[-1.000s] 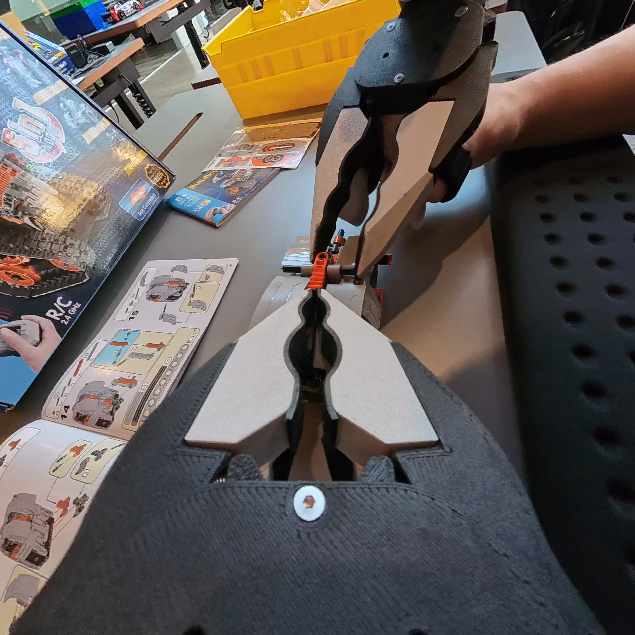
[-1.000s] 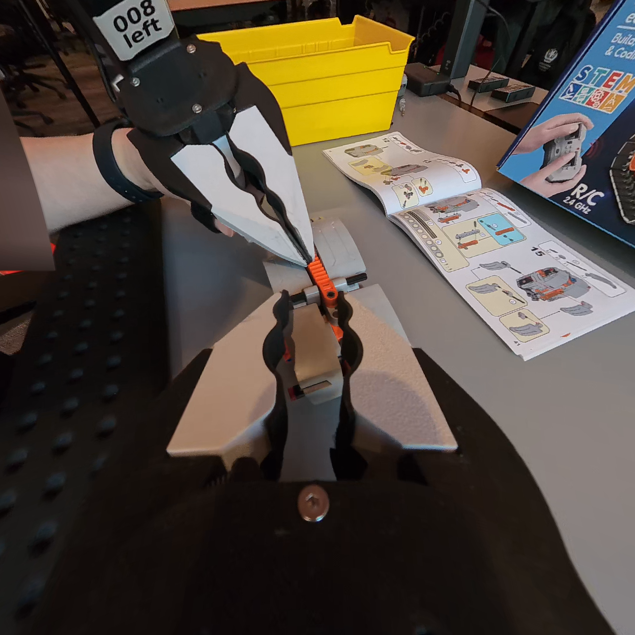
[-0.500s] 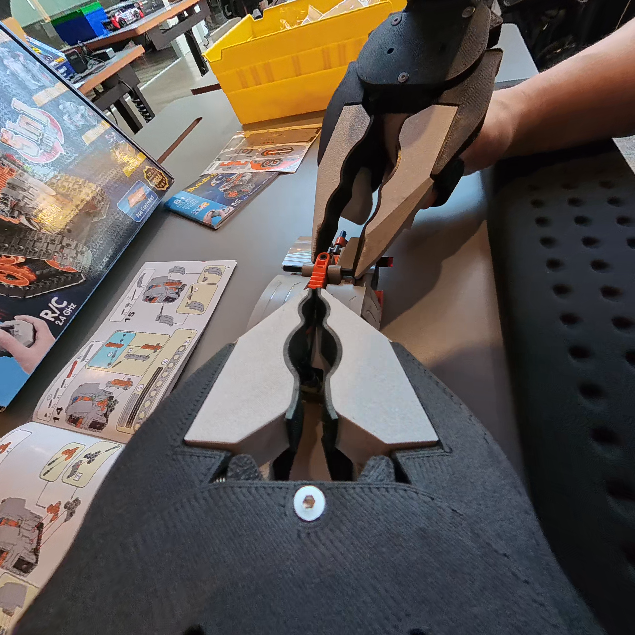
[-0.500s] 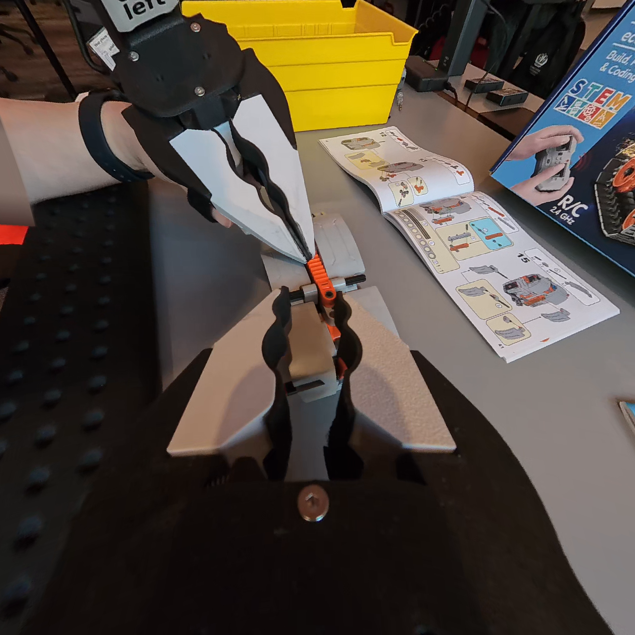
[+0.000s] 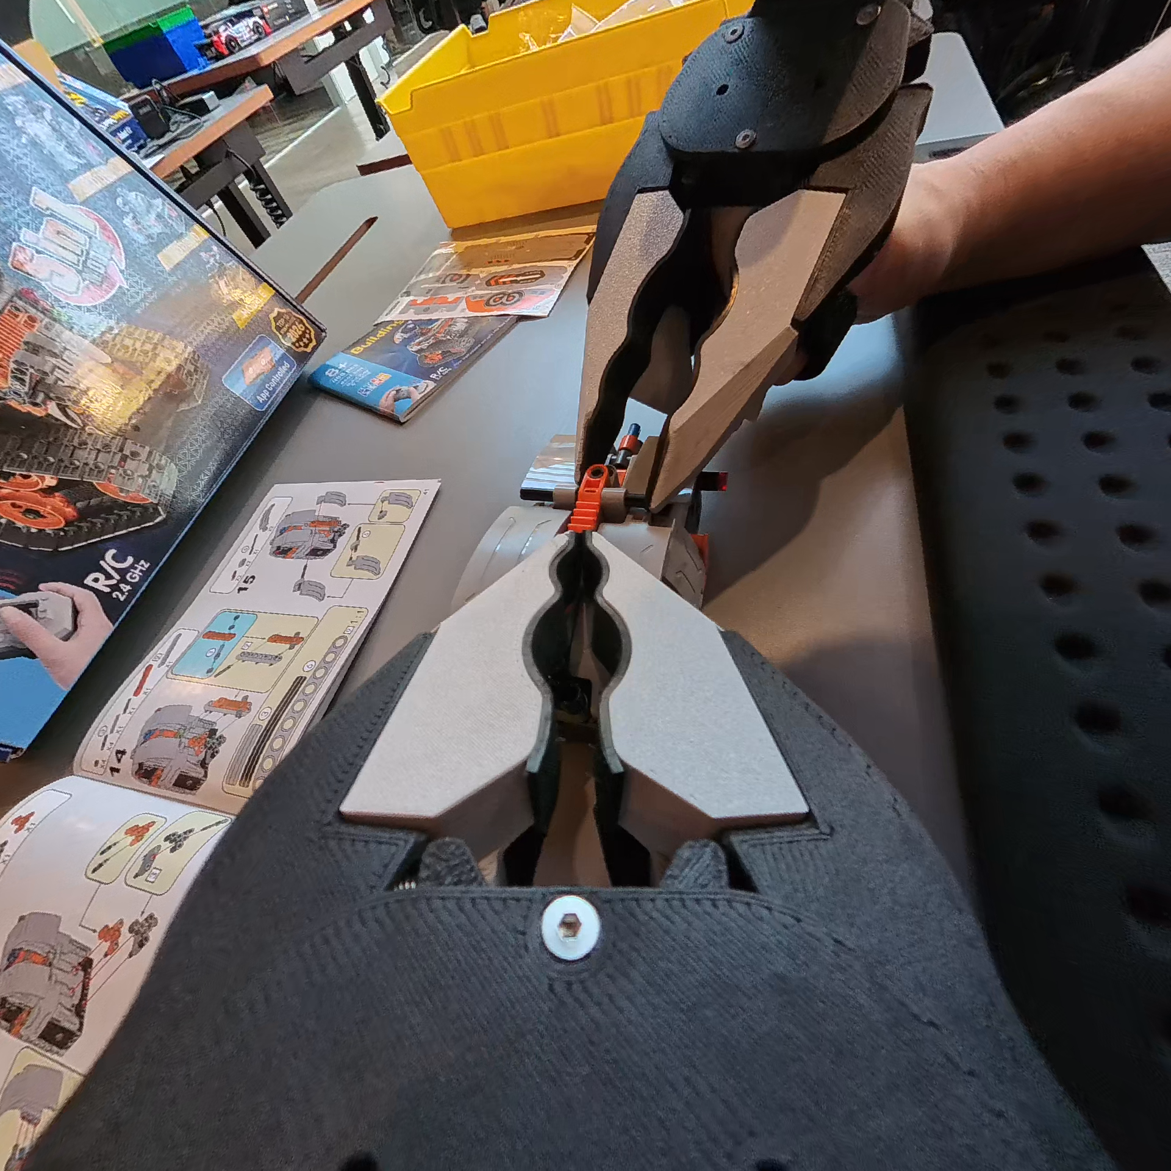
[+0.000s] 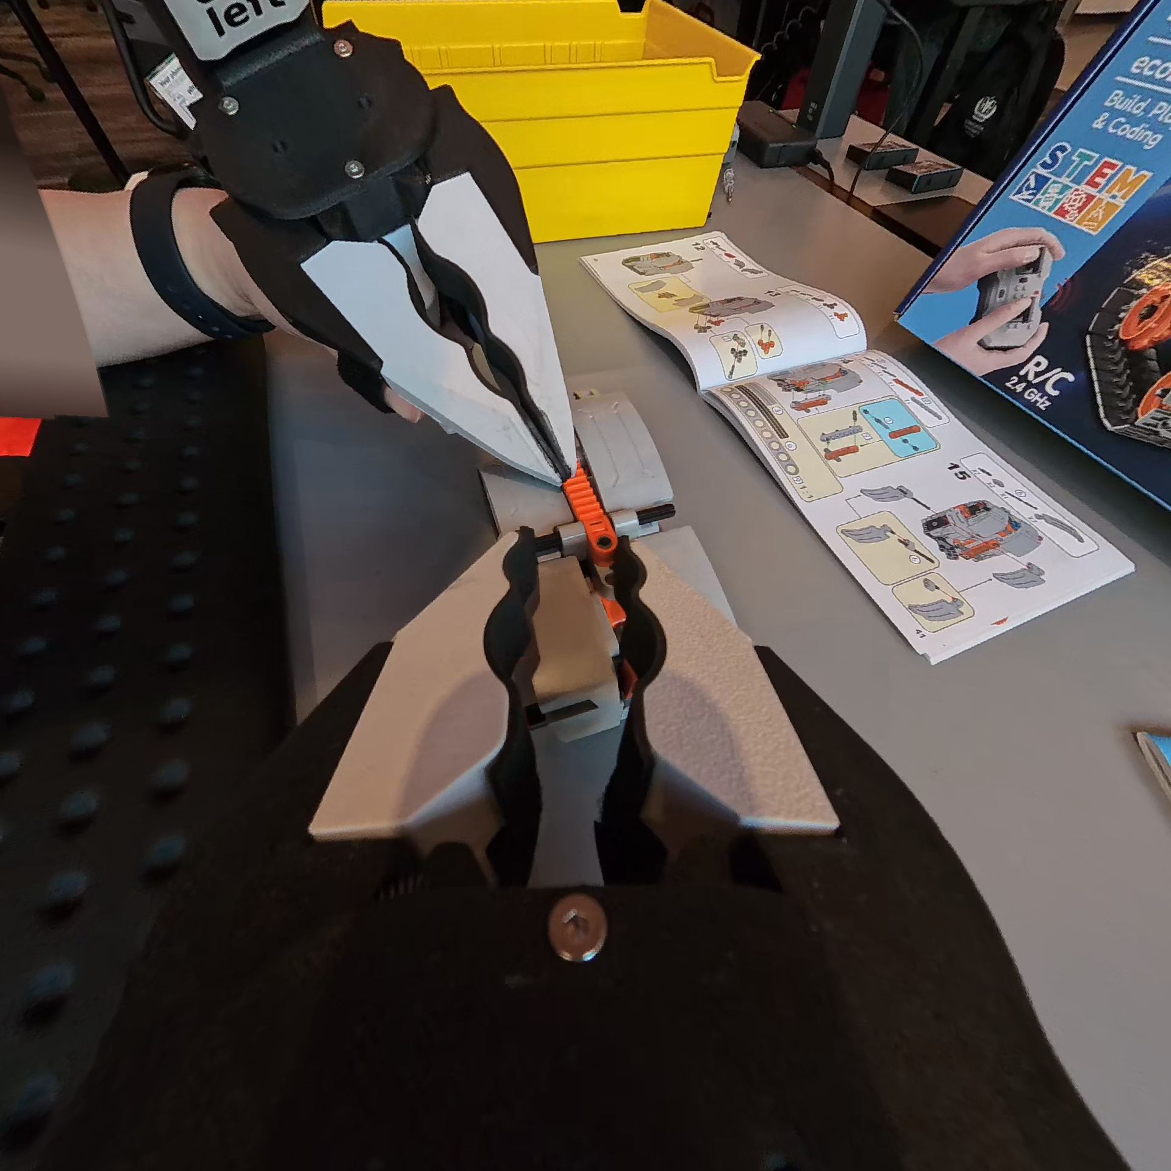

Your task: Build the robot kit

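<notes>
On a grey workshop table, with a yellow plastic bin at the back and an open instruction booklet beside a blue toy box, we work on a small grey-and-orange brick-built assembly lying between our two tools. Our right gripper is closed around the grey block of the assembly, its black wavy pads against both sides. Our left gripper has its jaws pinched on the far end of a toothed orange plastic link that pivots on a thin black axle.

We judge the link light, stiff and slick, its teeth giving the tips some purchase; the press-fit parts could pop apart under a twist, so the solid grey block looks the safest hold.

Against a second ago, both grips are unchanged. The booklet and box sit slightly shifted in both views, suggesting we have drawn the work a little nearer.
</notes>
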The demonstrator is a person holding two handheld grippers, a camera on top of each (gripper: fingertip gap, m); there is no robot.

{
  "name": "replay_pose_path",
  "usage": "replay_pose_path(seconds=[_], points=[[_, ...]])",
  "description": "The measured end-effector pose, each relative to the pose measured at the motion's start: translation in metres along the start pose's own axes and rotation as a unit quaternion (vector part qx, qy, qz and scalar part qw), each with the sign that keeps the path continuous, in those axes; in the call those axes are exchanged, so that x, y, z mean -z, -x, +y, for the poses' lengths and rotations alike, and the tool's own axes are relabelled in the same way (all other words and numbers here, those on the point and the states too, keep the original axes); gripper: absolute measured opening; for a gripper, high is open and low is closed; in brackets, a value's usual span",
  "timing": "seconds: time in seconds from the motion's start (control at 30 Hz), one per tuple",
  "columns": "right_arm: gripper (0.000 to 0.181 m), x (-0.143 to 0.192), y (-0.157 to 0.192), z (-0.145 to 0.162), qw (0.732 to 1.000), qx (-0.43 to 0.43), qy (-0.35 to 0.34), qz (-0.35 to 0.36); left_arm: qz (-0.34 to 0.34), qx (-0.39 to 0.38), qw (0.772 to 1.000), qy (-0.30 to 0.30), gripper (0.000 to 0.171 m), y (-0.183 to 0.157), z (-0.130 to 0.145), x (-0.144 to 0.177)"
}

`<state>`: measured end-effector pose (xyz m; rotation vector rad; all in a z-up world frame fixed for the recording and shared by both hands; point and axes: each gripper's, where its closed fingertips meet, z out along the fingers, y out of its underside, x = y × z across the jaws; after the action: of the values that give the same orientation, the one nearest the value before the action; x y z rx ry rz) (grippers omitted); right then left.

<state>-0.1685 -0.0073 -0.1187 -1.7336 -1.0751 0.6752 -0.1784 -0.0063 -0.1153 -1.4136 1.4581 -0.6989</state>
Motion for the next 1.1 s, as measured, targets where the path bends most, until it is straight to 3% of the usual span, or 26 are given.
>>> replay_pose_path(seconds=[0.6,0.77,0.87,1.0,1.1], points=[[0.023,-0.002,0.001,0.0,1.0,0.0,0.003,0.016,-0.003,-0.016,1.0,0.0,0.0,0.001,0.0,0.002],[0.024,-0.002,0.009,-0.001,0.998,-0.051,-0.002,-0.033,0.004,-0.041,0.999,-0.015,0.0,0.002,0.001,0.007],[0.0,0.006,0.026,-0.006,0.996,-0.024,-0.015,-0.086,0.002,-0.047,0.998,-0.038,0.0,0.005,-0.001,0.013],[0.022,0.025,0.004,-0.032,0.994,-0.001,-0.103,-0.04,0.021,0.024,0.989,-0.146,0.0,0.013,-0.036,0.049],[0.024,0.02,0.011,-0.022,0.995,-0.01,-0.077,-0.063,0.045,0.1,0.982,-0.156,0.0,0.01,-0.041,0.066]])
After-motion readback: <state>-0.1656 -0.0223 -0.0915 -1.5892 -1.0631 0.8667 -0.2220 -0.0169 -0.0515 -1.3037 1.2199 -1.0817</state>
